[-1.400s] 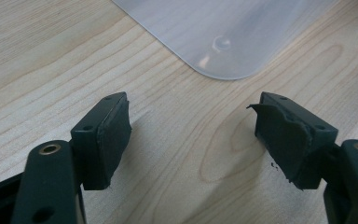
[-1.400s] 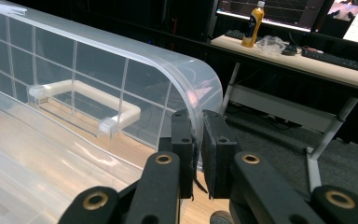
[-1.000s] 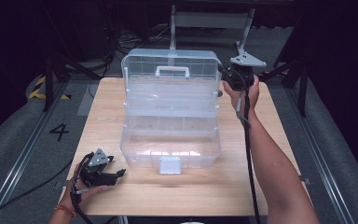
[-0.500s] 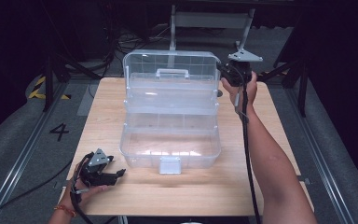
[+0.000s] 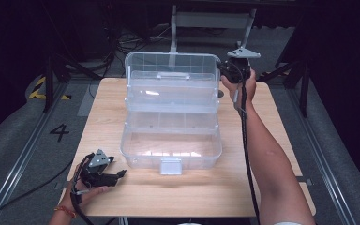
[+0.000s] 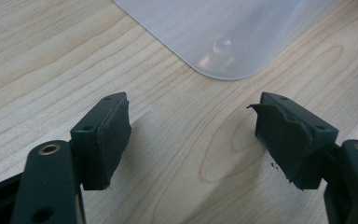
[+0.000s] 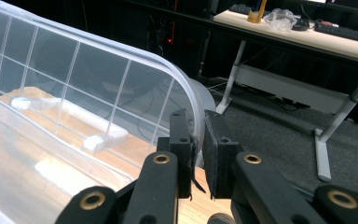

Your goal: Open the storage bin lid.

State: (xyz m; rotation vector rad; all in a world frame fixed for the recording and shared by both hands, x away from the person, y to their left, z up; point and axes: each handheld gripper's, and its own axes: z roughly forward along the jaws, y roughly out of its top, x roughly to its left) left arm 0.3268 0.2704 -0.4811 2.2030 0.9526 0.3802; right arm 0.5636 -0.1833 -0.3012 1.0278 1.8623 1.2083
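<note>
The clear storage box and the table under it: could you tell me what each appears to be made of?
The storage box looks like clear, glossy moulded plastic: the table shows through its walls, and its lid has moulded ribs. The table looks like pale wood or wood-look laminate, matt, with visible grain; which of the two cannot be told.

Around my bench: a light wooden table [image 5: 272, 140]; grey floor [image 5: 23, 140] marked with a number 4 [image 5: 59, 132] and yellow-black hazard tape [image 5: 40, 89]; black cables [image 5: 126, 40] trailing behind; a white-legged desk [image 7: 307, 42] farther off, bearing a crumpled clear bag [image 7: 282, 18].
</note>
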